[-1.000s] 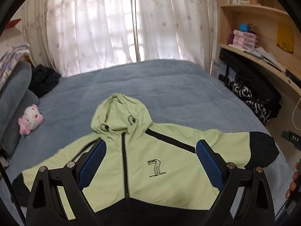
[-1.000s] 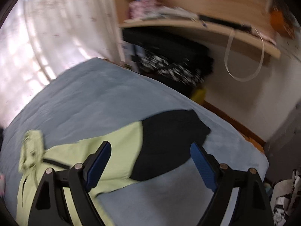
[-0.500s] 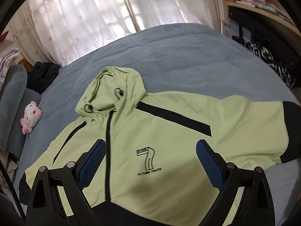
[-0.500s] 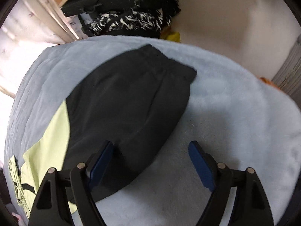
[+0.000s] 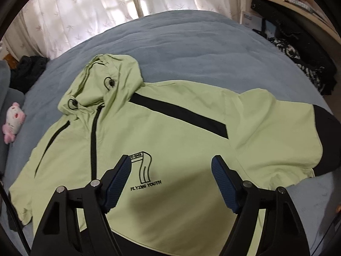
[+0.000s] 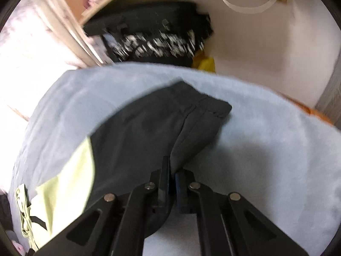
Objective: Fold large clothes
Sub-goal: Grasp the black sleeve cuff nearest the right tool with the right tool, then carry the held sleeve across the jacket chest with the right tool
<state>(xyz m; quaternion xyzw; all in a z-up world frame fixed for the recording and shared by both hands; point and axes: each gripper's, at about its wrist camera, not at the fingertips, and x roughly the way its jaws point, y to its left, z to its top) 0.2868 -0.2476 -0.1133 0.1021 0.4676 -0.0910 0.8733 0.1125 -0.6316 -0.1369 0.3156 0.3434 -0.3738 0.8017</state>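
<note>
Lime-green zip hoodie (image 5: 174,140), printed "7 FLYING YOUTH", on blue fleece blanket (image 5: 191,49). Left gripper (image 5: 171,170): jaws apart, just narrowing, nothing between. Right gripper (image 6: 170,168): just clamped on black cuff (image 6: 170,123).

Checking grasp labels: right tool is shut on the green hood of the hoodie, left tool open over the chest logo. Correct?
Not quite. In the right wrist view the right tool is shut on the black sleeve cuff of the hoodie, not the green hood. The rest stands: the left wrist view shows the left tool open over the chest logo.
</note>
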